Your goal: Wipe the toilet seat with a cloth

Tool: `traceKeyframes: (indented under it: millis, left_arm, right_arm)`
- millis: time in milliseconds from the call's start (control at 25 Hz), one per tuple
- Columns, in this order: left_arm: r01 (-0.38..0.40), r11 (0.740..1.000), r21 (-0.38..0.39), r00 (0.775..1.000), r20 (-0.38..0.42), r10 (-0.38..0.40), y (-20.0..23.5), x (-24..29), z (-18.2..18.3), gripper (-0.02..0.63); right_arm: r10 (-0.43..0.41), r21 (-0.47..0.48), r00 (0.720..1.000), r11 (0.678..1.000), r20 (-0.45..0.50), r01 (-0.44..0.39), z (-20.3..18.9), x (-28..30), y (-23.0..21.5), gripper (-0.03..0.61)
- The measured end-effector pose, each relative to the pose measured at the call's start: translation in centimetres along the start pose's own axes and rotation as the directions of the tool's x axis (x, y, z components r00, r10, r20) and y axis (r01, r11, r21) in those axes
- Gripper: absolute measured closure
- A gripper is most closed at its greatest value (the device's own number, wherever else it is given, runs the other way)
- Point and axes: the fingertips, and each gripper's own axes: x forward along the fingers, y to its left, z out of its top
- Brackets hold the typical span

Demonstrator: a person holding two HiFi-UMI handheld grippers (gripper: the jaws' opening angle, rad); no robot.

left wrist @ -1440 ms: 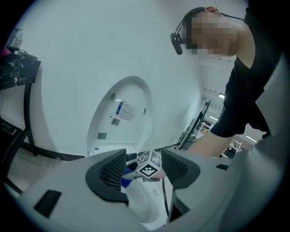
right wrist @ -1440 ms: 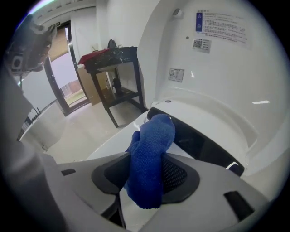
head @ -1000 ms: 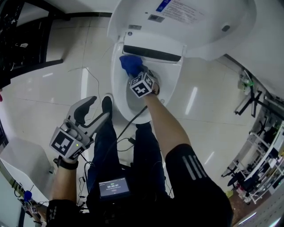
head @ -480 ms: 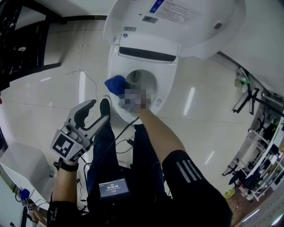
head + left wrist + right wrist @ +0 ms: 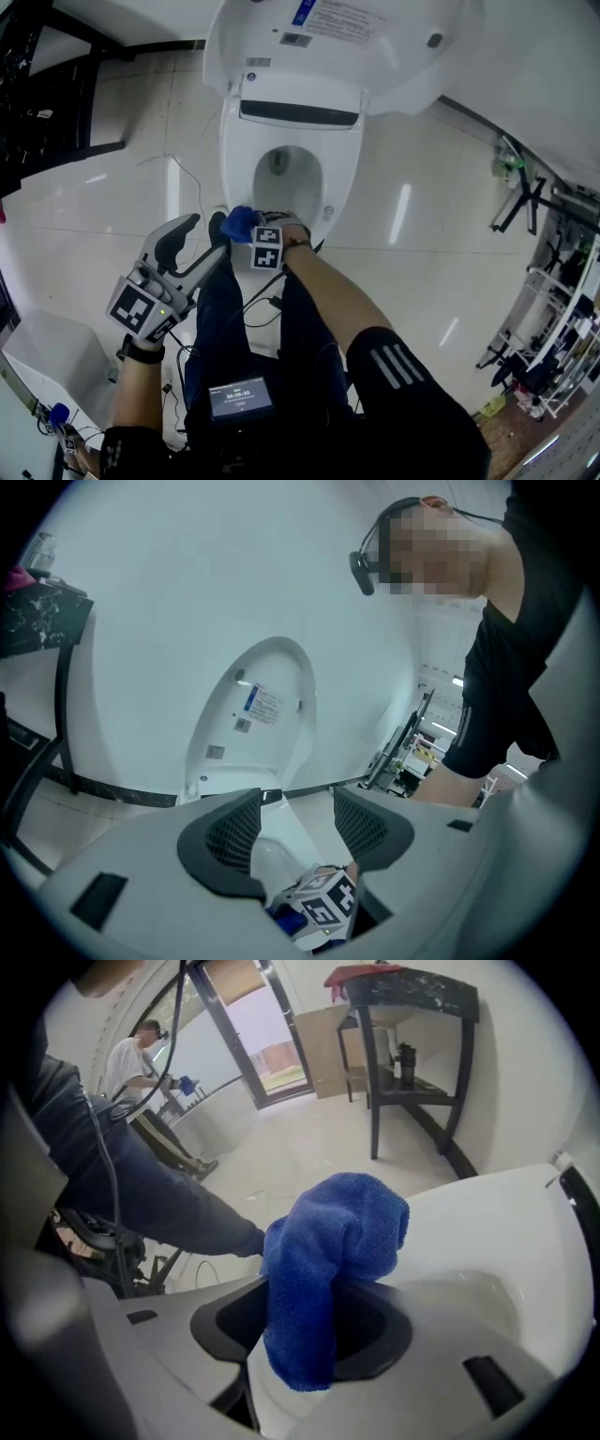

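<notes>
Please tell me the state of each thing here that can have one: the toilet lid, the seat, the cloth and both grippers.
toilet lid, raised.
toilet seat, down.
blue cloth, bunched, clamped between jaws, at the seat's front rim.
right gripper, shut on the blue cloth.
left gripper, open, nothing held, away from the toilet.

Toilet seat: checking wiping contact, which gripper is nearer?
Right. The right gripper, holding a blue terry cloth, is at the white toilet seat; the left gripper hangs clear, open.
</notes>
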Motion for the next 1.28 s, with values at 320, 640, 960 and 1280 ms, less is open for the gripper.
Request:
traceKeyframes:
  millis: [320,640,960,1280]
  left_arm:
    - [0.011,0.999,0.032,1.000,0.007,-0.011,-2.2,0.1,1.2,0.374]
    - [0.035,0.992,0.123,0.999,0.033,-0.039,-5.8,-0.3,6.1,0.374]
    - [0.046,0.962,0.269,0.994,0.082,-0.071,-9.9,-1.2,14.1,0.374]
    - [0.059,0.924,0.377,0.980,0.154,-0.126,-15.5,-2.1,21.4,0.374]
  right_arm:
    - [0.052,0.190,0.996,0.980,0.078,-0.066,-2.8,-1.3,3.4,0.382]
    - [-0.290,0.458,0.891,0.882,0.350,0.107,-0.5,-18.7,-4.9,0.382]
    - [-0.508,0.656,0.710,0.750,0.487,0.087,-0.1,-35.4,-8.3,0.382]
    - [-0.637,0.707,0.488,0.705,0.597,0.055,0.8,-50.6,-4.2,0.382]
